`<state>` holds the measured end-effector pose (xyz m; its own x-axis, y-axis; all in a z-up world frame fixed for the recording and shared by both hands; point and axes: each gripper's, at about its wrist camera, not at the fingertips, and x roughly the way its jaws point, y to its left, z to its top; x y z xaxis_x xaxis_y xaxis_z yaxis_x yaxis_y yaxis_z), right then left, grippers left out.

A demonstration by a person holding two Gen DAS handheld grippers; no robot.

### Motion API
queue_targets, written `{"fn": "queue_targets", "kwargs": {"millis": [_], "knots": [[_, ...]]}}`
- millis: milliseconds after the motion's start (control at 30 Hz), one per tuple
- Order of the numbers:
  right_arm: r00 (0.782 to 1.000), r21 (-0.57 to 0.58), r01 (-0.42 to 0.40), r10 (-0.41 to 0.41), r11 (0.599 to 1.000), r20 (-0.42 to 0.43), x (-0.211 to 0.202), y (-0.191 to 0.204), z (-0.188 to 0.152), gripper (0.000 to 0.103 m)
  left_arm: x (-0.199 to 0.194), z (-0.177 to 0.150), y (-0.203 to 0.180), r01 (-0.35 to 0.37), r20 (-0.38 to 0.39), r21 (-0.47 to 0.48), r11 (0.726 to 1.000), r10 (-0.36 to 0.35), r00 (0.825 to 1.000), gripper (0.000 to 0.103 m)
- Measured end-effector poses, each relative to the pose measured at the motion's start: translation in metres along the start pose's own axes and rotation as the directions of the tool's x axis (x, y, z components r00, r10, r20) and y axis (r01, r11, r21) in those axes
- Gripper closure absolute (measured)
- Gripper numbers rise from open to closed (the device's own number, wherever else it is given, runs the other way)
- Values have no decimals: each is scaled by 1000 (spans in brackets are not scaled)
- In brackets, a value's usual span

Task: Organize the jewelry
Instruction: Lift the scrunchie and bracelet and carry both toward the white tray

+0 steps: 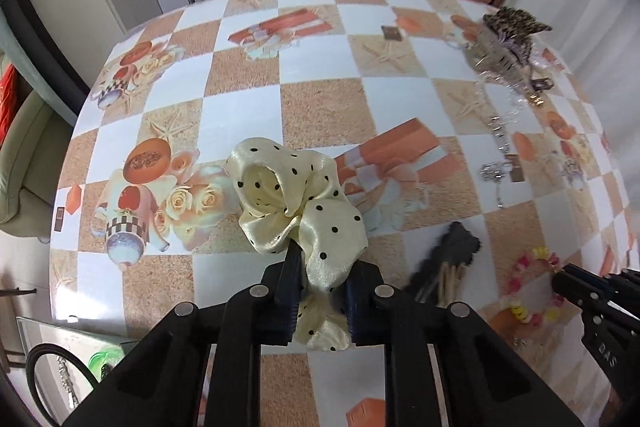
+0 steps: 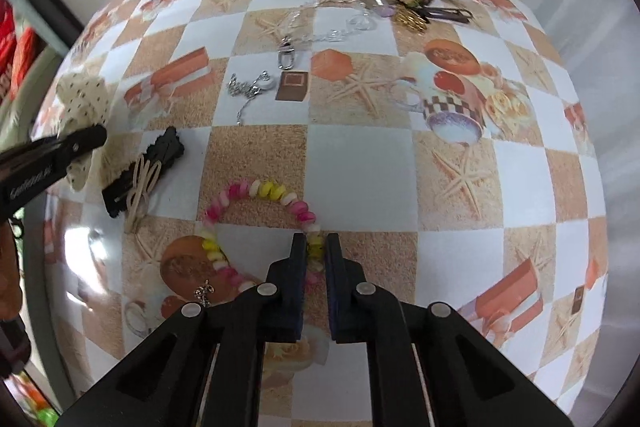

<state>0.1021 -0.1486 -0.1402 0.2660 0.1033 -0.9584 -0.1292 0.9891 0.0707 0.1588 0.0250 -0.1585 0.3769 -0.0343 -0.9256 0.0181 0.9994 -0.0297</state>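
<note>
The cream polka-dot scrunchie (image 1: pixel 296 211) is pinched at its near fold by the jaws of the left gripper (image 1: pixel 320 291), the rest resting on the checked surface (image 1: pixel 320 107). The pink-and-yellow spiral hair tie (image 2: pixel 256 223) is clamped on its right arc between the nearly closed jaws of the right gripper (image 2: pixel 316 267). Both are judged light and yielding: the satin is likely slippery and best gathered deep at a fold, while the springy coil may stretch if lifted from one strand
</note>
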Motion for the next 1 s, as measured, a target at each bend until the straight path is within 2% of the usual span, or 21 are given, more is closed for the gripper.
{"fn": "queue_targets", "kwargs": {"millis": [167, 567, 800, 1000], "knots": [[999, 51, -51, 51, 997, 3, -10, -8, -10, 94, -23, -5, -1, 26, 34, 10, 1000, -26, 999, 80], [994, 138, -105, 103, 985, 26, -39, -25, -28, 94, -76, -35, 0, 83, 67, 13, 996, -83, 994, 80], [989, 145, -145, 140, 979, 41, -60, -10, -30, 94, -98, -58, 17, 89, 66, -19, 996, -88, 994, 80], [982, 125, -187, 183, 974, 46, -76, 17, -36, 94, -115, -78, 37, 79, 68, -58, 995, -75, 995, 80]]}}
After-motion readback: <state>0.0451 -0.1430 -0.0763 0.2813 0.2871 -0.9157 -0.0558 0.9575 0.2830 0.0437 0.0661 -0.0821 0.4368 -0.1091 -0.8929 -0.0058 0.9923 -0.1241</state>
